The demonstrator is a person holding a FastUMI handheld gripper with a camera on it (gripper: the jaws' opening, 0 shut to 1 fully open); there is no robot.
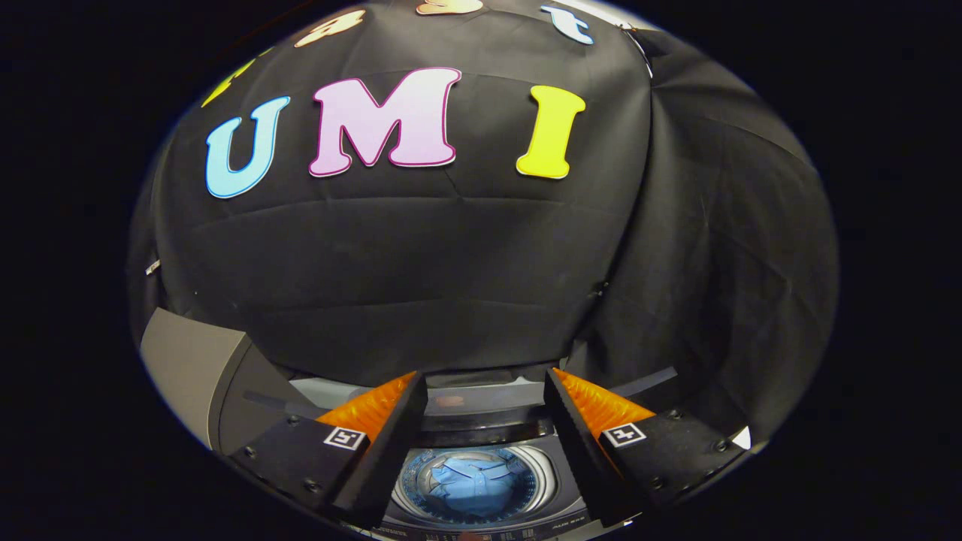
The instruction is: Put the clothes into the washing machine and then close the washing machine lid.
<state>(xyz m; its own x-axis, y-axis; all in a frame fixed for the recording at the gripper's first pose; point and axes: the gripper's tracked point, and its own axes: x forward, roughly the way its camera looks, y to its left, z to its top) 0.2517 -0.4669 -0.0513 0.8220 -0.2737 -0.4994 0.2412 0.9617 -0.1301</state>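
The hand-held gripper (485, 391) hangs above the grey top-loading washing machine (560, 473), its 2 fingers spread wide with nothing between them. A crumpled blue shirt (473, 485) lies in the round steel drum (526, 462) below. The folded-back glossy lid (481, 398) stands just ahead; it could slam or slip off if pushed off-centre.

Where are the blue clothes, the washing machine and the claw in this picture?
blue clothes (472, 482), gripper view: middle of the bundle in the drum.
washing machine (481, 434), gripper view: dark top rim behind the drum opening.
claw (485, 383), gripper view: open gap midway between its fingertips, holding nothing.
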